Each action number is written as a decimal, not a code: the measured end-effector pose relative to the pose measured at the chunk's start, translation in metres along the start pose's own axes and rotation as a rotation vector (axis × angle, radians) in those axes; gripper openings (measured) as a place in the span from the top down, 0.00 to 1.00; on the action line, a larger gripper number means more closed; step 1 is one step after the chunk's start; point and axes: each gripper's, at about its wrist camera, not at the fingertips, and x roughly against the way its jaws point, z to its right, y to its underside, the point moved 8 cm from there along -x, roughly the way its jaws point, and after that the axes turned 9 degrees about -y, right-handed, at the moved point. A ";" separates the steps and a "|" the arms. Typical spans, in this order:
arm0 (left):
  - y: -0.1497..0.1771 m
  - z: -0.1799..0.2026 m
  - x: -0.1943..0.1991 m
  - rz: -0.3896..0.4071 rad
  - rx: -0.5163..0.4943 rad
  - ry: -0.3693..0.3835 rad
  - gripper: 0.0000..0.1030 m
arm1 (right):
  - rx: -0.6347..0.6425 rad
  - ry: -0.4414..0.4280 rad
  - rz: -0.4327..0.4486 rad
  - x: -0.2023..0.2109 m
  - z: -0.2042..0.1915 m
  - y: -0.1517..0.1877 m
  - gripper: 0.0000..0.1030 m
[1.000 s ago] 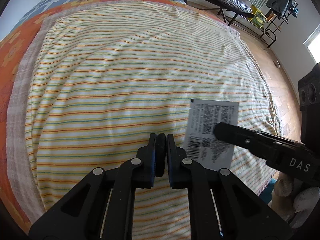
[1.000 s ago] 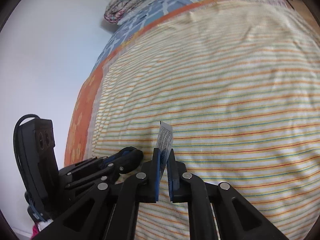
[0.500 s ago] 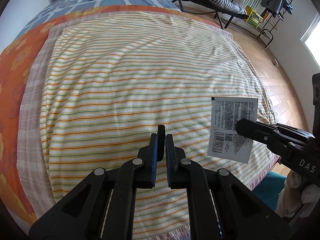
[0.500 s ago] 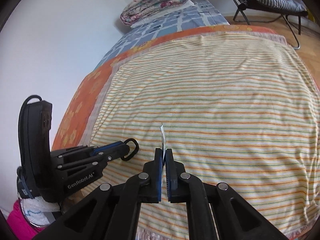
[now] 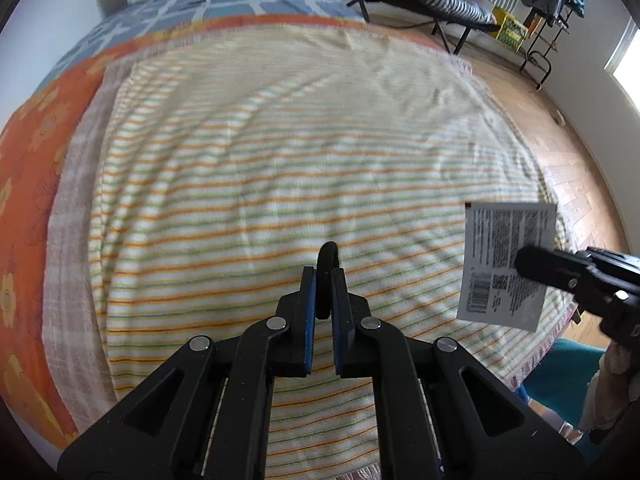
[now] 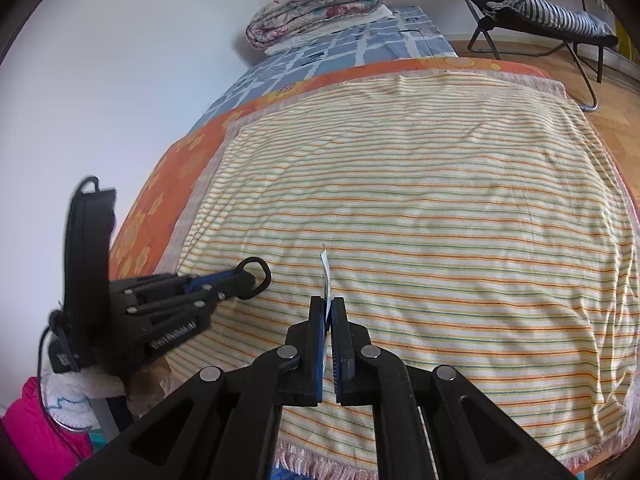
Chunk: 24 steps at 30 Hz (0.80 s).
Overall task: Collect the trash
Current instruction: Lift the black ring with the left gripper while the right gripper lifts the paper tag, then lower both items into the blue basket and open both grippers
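A white printed packet (image 5: pixel 492 240) with a barcode hangs above the bed's right edge, with my right gripper (image 5: pixel 524 260) shut on its lower right part. In the right wrist view the packet (image 6: pixel 326 276) shows edge-on, sticking up from my right gripper (image 6: pixel 327 304). My left gripper (image 5: pixel 324 276) is shut on a small black ring (image 5: pixel 328 254) that pokes out past its tips. The right wrist view has my left gripper (image 6: pixel 240 278) at the left, above the bed's near corner, with the black ring (image 6: pixel 254 272) at its tip.
A striped blanket (image 5: pixel 280 160) covers the bed over an orange floral cover (image 5: pixel 28 168). A folded quilt (image 6: pixel 316 4) lies at the head. A folding chair (image 6: pixel 540 16) and a drying rack (image 5: pixel 548 12) stand on the wooden floor (image 5: pixel 560 152) to the right. Pink fabric (image 6: pixel 36 424) sits below the left gripper.
Both grippers have lifted and drawn back from the blanket, so more of the bed shows. The packet has shifted right in the left wrist view and turned edge-on in the right wrist view.
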 end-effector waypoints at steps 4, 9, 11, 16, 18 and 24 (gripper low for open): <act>-0.001 0.000 0.014 0.030 -0.008 0.011 0.96 | 0.026 0.009 0.004 0.009 -0.003 0.005 0.99; 0.004 -0.001 0.026 0.041 -0.001 0.022 0.96 | 0.052 0.018 0.016 0.023 -0.007 0.011 0.99; 0.010 0.001 0.035 0.051 -0.021 0.025 0.96 | 0.063 0.021 0.015 0.028 -0.009 0.015 0.99; 0.030 0.013 0.055 0.055 -0.059 0.043 0.96 | 0.100 0.030 0.005 0.043 -0.016 0.032 0.99; 0.039 0.018 0.063 0.061 -0.076 0.044 0.96 | 0.104 0.026 -0.001 0.050 -0.018 0.042 0.99; 0.066 0.040 0.087 0.076 -0.116 0.068 0.96 | 0.112 0.021 -0.011 0.067 -0.025 0.071 0.99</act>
